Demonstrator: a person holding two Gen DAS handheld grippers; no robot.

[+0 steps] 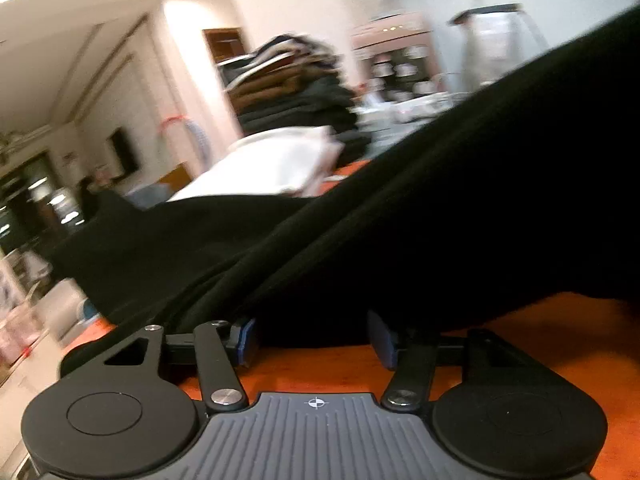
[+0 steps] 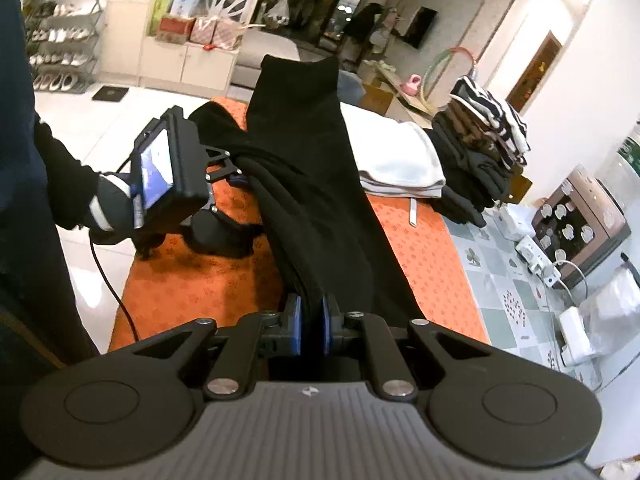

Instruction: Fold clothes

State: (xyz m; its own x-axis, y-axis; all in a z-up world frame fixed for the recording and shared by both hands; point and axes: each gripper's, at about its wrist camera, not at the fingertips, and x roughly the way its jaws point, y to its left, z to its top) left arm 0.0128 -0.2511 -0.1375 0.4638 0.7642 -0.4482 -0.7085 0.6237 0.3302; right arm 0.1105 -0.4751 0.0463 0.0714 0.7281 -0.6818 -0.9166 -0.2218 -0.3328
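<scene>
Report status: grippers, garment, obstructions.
Right gripper shut on black garment. Left gripper open at its edge. Folded white cloth beside garment, not blocking.

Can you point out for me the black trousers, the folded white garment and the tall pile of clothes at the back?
black trousers (image 2: 320, 184): right wrist view, middle of the leg.
folded white garment (image 2: 400, 164): right wrist view, its top face.
pile of clothes (image 2: 480, 140): right wrist view, side of the stack.

Right gripper (image 2: 310, 320) clamped nearly closed, left gripper (image 1: 312, 334) spread wide
</scene>
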